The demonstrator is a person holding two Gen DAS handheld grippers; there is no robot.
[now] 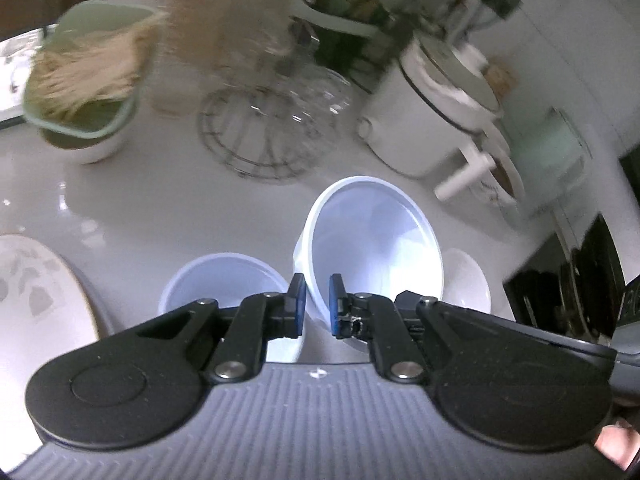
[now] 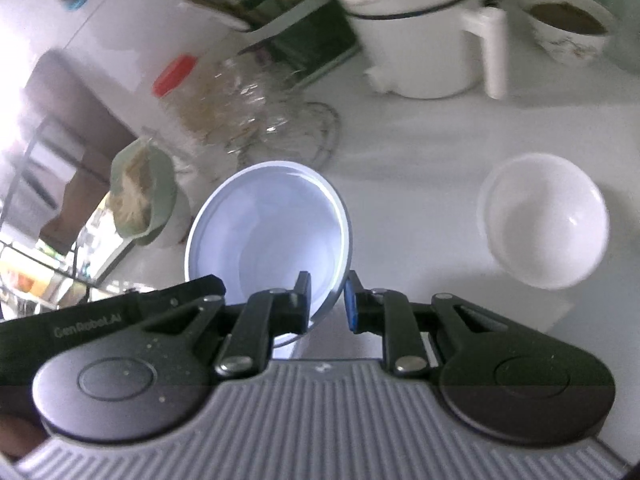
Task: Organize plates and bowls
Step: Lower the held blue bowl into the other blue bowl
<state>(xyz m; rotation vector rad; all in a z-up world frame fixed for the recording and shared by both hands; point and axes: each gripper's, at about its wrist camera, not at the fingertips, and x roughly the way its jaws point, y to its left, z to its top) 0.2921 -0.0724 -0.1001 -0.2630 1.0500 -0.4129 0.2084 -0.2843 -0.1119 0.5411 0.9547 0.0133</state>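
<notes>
White glossy surface [image 1: 168, 200] carries the kitchenware, with the tall white enamel pot with side handle [image 1: 424, 120] serving as the landmark at the back. Left tongs [image 1: 318, 306] are clenched on the rim of a pale blue plastic bowl [image 1: 372, 248], held tilted and raised in front of the pot. A second pale blue plastic bowl [image 1: 224, 280] sits lower, to the left of the held one, and a small white ceramic bowl [image 1: 468, 280] rests on the surface just behind the held bowl. Right tongs [image 2: 328, 300] grip the edge of a pale blue round plastic dish [image 2: 268, 236], tilted, in front and left of the pot [image 2: 420, 48]; the white bowl [image 2: 544, 220] stands apart to its right.
</notes>
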